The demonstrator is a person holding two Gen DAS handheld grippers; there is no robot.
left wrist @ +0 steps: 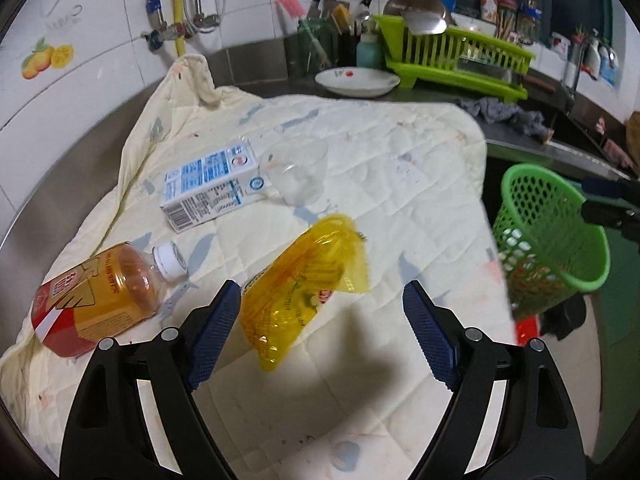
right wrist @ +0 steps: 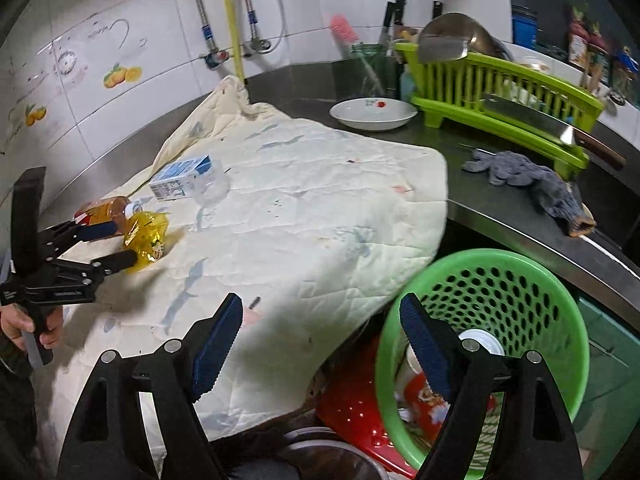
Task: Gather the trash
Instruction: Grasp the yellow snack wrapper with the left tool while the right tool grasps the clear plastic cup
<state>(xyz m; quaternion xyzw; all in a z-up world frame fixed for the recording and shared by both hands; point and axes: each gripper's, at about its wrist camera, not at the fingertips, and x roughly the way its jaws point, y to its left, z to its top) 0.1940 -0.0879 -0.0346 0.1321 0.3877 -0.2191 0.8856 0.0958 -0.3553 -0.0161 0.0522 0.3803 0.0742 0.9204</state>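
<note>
My left gripper [left wrist: 322, 312] is wide around the yellow wrapper [left wrist: 304, 284] to grab it; my right gripper [right wrist: 320, 332] is wide and empty by the green basket [right wrist: 520, 272]

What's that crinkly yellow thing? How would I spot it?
Find the cream quilted cloth on the steel counter. Near its front edge, between the left gripper's open fingers, lies the yellow wrapper. It alone is flat, see-through film; the bottle and carton nearby are solid.

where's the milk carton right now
The milk carton lies on its side on the quilt, far left in both views, touching the clear cup, beyond the tea bottle.
</note>
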